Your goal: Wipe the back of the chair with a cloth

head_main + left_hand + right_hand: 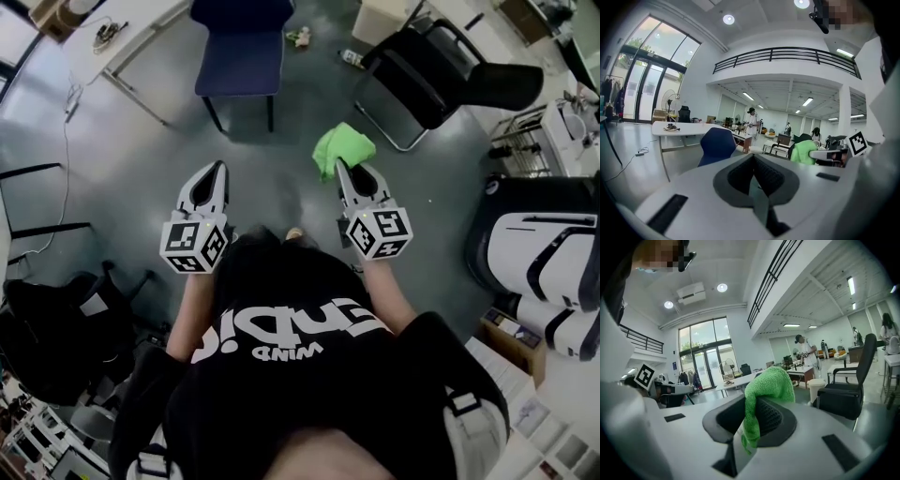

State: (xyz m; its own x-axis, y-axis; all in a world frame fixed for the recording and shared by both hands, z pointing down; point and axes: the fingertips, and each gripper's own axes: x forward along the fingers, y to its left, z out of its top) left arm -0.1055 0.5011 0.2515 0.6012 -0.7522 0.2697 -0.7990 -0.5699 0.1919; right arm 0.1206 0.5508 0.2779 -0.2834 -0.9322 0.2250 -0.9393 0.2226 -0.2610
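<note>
**Head view.** The person stands on the grey floor (141,169) with both tools held out in front. The right gripper (343,172) pinches a green cloth (342,147), which bunches out past its tips. The left gripper (217,176) carries nothing that shows here. A blue chair (242,52) stands straight ahead on the far side, well apart from both grippers, and a black chair (422,80) stands far right. So the cloth is in hand and no wiping has begun. I judge the step to be the approach. The blue chair looks the likelier target, though the task does not say which of the 2 is meant. The next move calls for walking forward and bringing the cloth flat against the backrest.

Off to the sides are a white table (127,37) far left, black bags (56,328) near left and a white machine (539,253) at the right. None of them lies on the straight path to the blue chair.

**Left gripper view.** The left gripper (754,180) has its jaws closed together with nothing between them. Beyond it the blue chair (716,145) stands by the white table (679,127), and the cloth (803,151) shows at the right. Several people stand in the far background.

**Right gripper view.** The right gripper (754,420) is clamped on the cloth (766,387). A fold rises above the jaws and a tail hangs down between them. The black chair (846,397) sits near on the right. The bunched fold may need to be pressed flat so that it wipes broadly.
</note>
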